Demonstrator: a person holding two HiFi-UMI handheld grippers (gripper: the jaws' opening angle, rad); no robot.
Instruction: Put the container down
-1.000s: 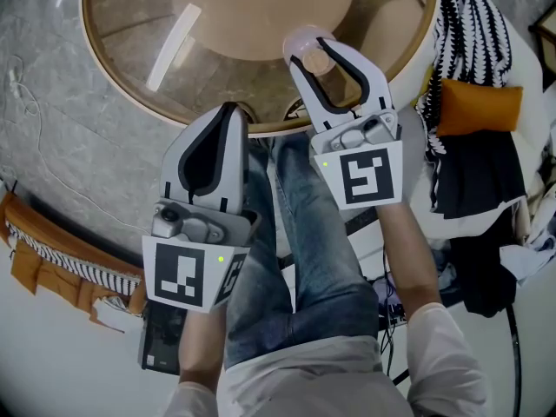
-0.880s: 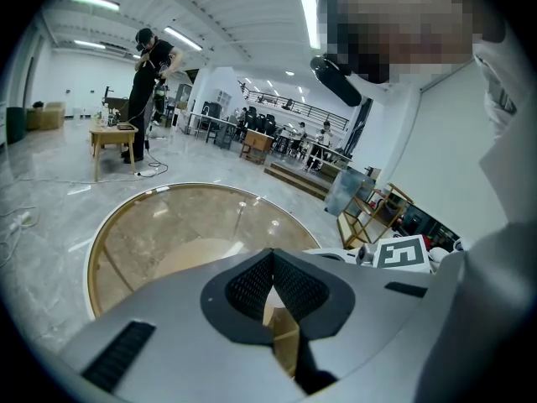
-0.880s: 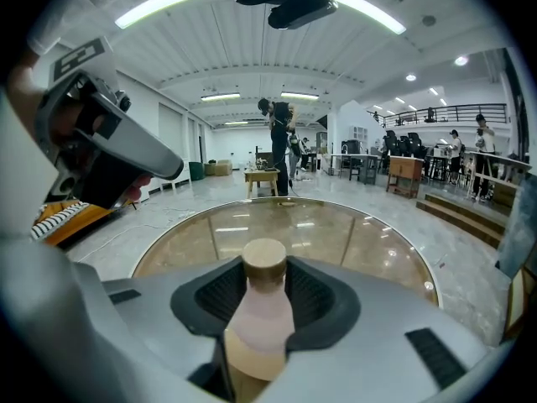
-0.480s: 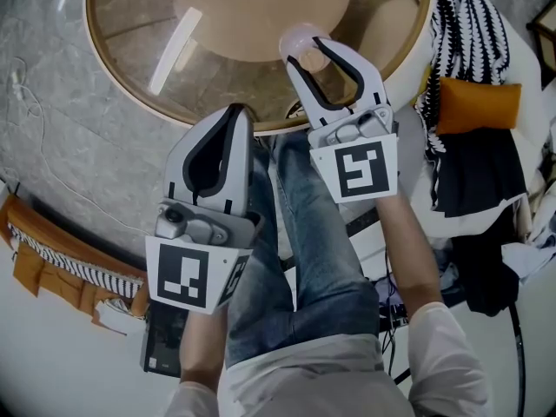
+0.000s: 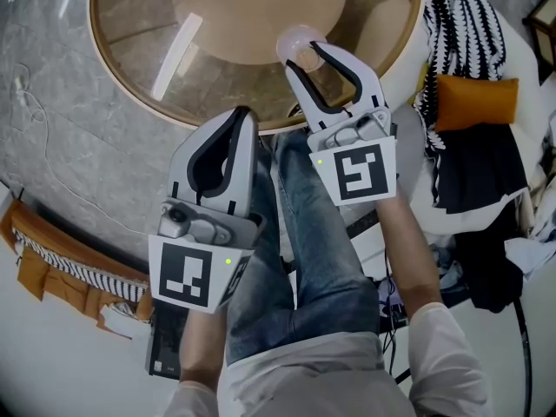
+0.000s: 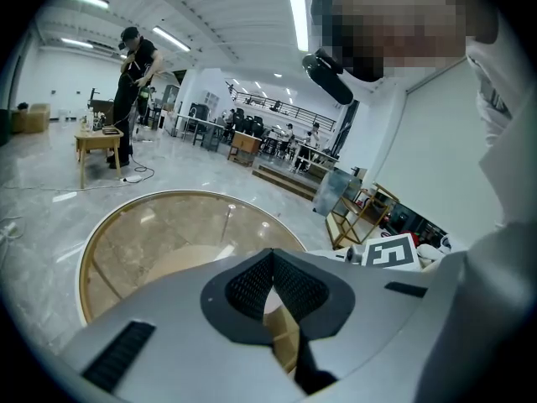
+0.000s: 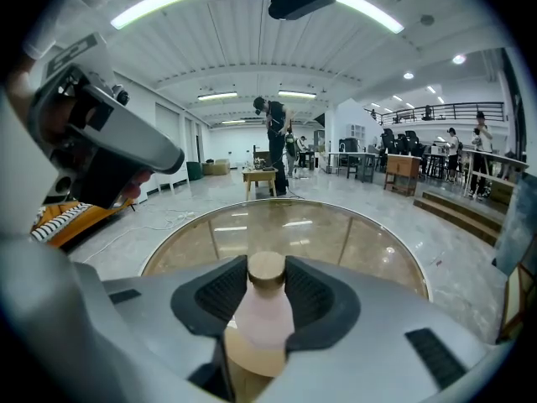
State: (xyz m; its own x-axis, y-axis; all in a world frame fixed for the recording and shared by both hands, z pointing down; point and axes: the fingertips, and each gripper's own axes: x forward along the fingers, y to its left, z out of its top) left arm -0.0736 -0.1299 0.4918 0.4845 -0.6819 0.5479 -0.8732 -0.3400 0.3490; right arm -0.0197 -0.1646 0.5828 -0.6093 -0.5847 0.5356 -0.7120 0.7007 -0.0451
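Denim knees [image 5: 295, 233] sit nearest, with the two grippers above them. The left gripper [image 6: 273, 263] is clenched on nothing, its pads meeting, and it hangs just short of the table's near rim. A little farther and to the right, the right gripper [image 5: 306, 49] is clamped high on the container [image 7: 262, 309], a pale pink bottle with a cork-like lid [image 7: 267, 269], its pads on the neck and lid. The container is over the near right part of the round glass table [image 5: 139, 42]; I cannot tell whether its base touches the glass. The main risk I see is letting go too early: if the base is not flat on the glass, the bottle could drop onto it with a knock, or tip. Because the hold is so high, the body may hang slightly off upright and land on an edge. The spot is also close to the rim, so a toppled bottle could roll off toward the knees. Pads dragging on the lid as they part could pull it over too.
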